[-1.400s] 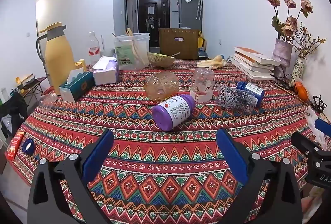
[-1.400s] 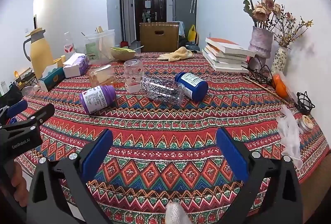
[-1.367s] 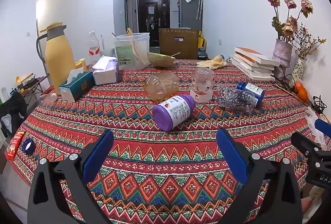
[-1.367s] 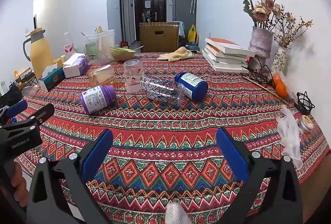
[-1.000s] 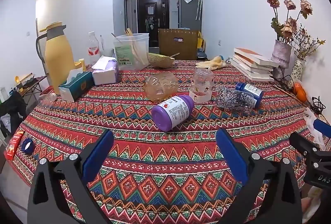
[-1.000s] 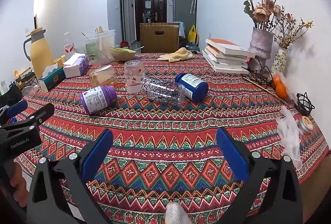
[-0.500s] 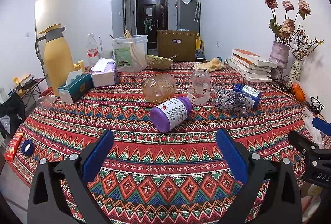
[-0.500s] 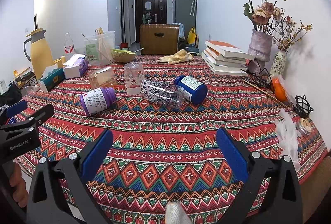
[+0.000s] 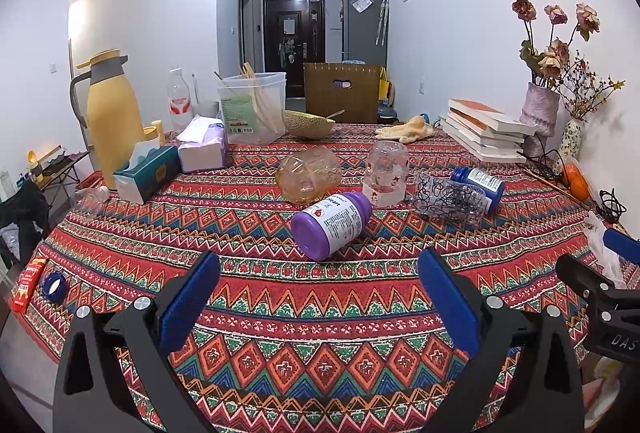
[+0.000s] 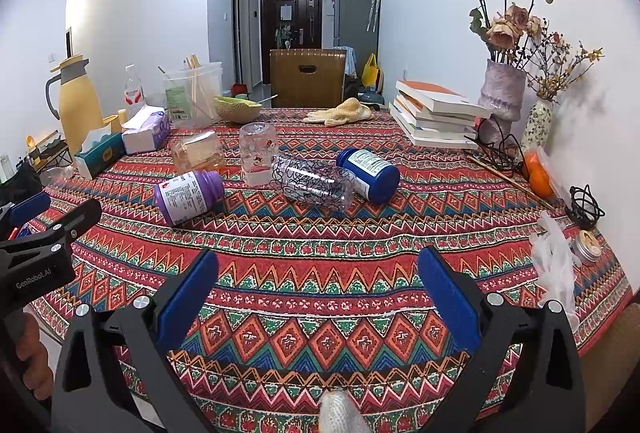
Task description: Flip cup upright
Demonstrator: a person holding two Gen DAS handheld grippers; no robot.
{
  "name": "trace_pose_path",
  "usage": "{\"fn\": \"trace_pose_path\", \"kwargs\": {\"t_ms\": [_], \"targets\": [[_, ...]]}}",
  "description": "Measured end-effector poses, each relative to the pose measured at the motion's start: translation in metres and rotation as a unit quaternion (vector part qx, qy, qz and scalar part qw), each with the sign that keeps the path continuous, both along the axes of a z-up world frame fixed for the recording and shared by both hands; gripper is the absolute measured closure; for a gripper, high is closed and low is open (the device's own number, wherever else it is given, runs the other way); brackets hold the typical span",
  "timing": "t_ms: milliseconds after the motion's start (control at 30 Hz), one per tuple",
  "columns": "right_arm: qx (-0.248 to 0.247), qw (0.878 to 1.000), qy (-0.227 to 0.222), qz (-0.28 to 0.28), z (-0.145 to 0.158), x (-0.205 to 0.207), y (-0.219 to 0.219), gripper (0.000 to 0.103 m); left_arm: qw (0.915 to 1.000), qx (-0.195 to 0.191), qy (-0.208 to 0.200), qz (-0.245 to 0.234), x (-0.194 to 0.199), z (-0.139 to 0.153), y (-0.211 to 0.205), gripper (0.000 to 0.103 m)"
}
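**Both tongs spread above the near edge, cup upside down past the purple bottle**

The left gripper [image 9: 318,297] is held over the near part of the tablecloth [image 9: 320,345], its blue pads wide apart and nothing between them. The right gripper [image 10: 318,297] is the same: jaws spread, empty, low over the near edge of the cloth.

The landmark is the purple bottle [image 9: 332,223], which lies on its side near the middle of the table, bottom toward the cameras. The cup [image 9: 386,173] is clear with small red figures; it stands mouth-down just behind the purple bottle and a little to its right, very near but whether they touch I cannot tell. An amber glass [image 9: 308,179] lies on its side behind the purple bottle, to its left. A clear bottle [image 9: 450,199] with black scribble pattern lies to the right of the purple bottle, and a blue bottle [image 9: 480,187] lies just behind that one.

Far left of the purple bottle stands a yellow jug [image 9: 112,121]. Far right of it are stacked books [image 9: 486,133] and a vase [image 9: 542,117] with dried roses.

In the right wrist view the cup [image 10: 258,153] stands between the purple bottle [image 10: 190,195] and the clear bottle [image 10: 312,183].
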State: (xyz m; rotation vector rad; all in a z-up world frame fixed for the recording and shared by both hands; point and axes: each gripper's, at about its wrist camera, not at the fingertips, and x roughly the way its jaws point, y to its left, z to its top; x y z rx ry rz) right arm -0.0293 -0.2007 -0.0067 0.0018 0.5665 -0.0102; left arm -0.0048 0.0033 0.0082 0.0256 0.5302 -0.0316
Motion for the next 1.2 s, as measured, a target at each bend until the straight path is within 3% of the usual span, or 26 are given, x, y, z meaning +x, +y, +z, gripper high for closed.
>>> {"fn": "trace_pose_path", "kwargs": {"t_ms": [1200], "targets": [[-0.005,1.000,-0.011,-0.001,0.0043,-0.0028,0.0016,0.007,0.9999,0.000,-0.012,0.001,-0.0057,0.0035,0.0017,0.007]]}}
